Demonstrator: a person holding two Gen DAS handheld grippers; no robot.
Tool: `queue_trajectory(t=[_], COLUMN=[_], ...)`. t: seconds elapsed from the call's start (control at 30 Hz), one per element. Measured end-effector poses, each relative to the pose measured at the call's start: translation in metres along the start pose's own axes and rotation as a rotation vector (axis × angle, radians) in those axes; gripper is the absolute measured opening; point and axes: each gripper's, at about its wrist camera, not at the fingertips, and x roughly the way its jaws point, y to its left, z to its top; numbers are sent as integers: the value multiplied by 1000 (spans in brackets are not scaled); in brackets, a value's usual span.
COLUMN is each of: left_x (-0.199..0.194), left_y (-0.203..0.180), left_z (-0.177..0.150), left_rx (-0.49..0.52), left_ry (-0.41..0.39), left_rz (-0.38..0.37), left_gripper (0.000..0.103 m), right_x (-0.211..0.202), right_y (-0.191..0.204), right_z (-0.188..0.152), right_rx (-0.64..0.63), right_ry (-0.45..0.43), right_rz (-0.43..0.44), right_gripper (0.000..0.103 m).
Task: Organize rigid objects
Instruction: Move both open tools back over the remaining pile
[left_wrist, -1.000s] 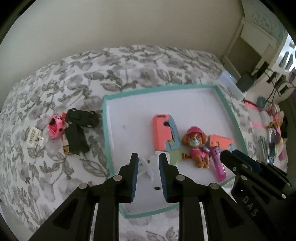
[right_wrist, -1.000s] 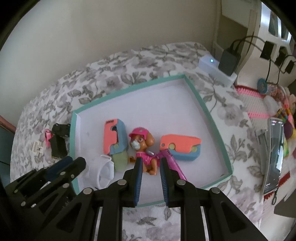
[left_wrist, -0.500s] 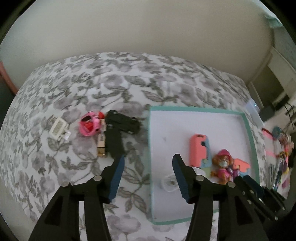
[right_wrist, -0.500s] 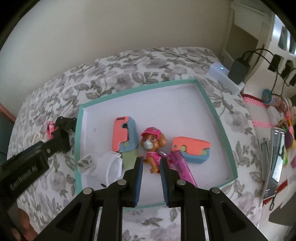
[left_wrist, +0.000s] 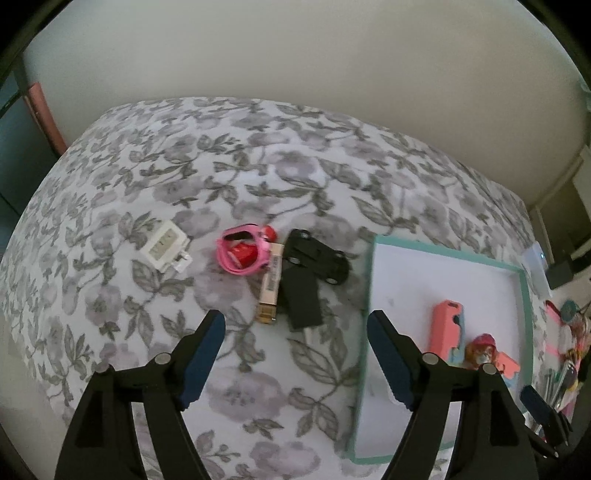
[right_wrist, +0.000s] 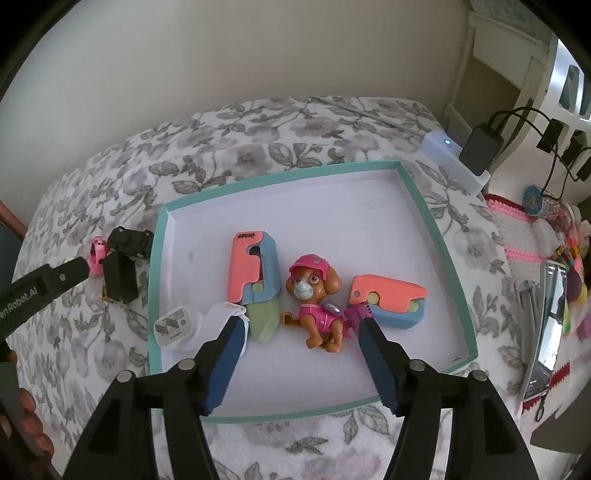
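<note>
1. The left claw (left_wrist: 295, 328) is hanging over the floral bedspread (left_wrist: 207, 173), its jaws opening, with nothing between them but the patterned cloth.
2. Just beyond the left claw's tips, a small cluster is lying on the bedspread: a pink ring-shaped toy (left_wrist: 245, 254), a tan tube (left_wrist: 271, 284), a black toy car (left_wrist: 319, 256) and a black rectangular block (left_wrist: 301, 297), all touching or overlapping one another.
3. A white charger plug (left_wrist: 164, 245) is sitting apart, to the left of that cluster.
4. The teal-rimmed tray (right_wrist: 436, 236) is resting on the bedspread to the right of the cluster, its white floor carrying the sorted toys.
5. The right claw (right_wrist: 301, 332) is hovering over the near part of the tray with its jaws opening; the puppy figure (right_wrist: 314, 299) in its pink cap is lying between the tips, and neither pad is pressing on it.
6. A coral-and-blue folding toy (right_wrist: 251, 269) with a pale green blade is lying left of the puppy, and a second coral-and-blue toy (right_wrist: 388, 299) is lying to its right.
7. A purple-pink piece (right_wrist: 356, 314) is poking out beside the right claw's right finger, mostly hidden behind it.
8. A white plug (right_wrist: 175, 325) and a white band-like item (right_wrist: 225, 317) are sitting in the tray's near left corner.
9. A phone (right_wrist: 546, 325) is lying off the bed at the right edge.
</note>
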Motion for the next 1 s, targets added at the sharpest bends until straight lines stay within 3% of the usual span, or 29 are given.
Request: queue_trajectory(t=[0.13,0.47,0.7,1.0], left_x=[1,2,2,-5], left_y=[14,44,66,85], left_z=[4,12,18,25], left_rx=[-28,-96,-133,-164], left_ry=[-10,-32,-58,-182], left_rz=[24,47,57,48], left_gripper=[91,91,91,92], right_x=[2,0,-1,-8], right_y=[0,4,13,26], right_z=[0,0,0,3], right_rx=[6,9,-9,0], right_ry=[0,-28,-63,-139], right_rz=[-4,7,14,72], right_gripper=[81,101,103,103])
